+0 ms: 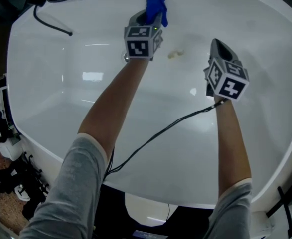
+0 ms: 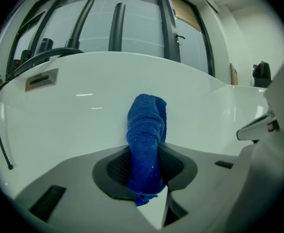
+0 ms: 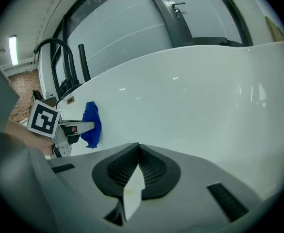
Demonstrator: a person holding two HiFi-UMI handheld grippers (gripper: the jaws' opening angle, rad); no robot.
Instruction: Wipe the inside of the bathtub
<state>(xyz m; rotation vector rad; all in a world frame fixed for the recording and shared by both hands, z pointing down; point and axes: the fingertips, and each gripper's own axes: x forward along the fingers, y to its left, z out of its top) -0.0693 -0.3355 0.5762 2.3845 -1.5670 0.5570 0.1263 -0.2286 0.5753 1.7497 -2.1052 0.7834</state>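
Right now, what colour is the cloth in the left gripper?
Blue. The cloth shows best in the left gripper view, clamped by the left gripper.

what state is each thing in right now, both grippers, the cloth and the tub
left gripper: shut on the blue cloth
blue cloth: bunched up, sticking out past the jaws toward the tub wall
right gripper: shut, nothing between its jaws
bathtub: glossy white inside, with a yellowish smudge on it between the two grippers
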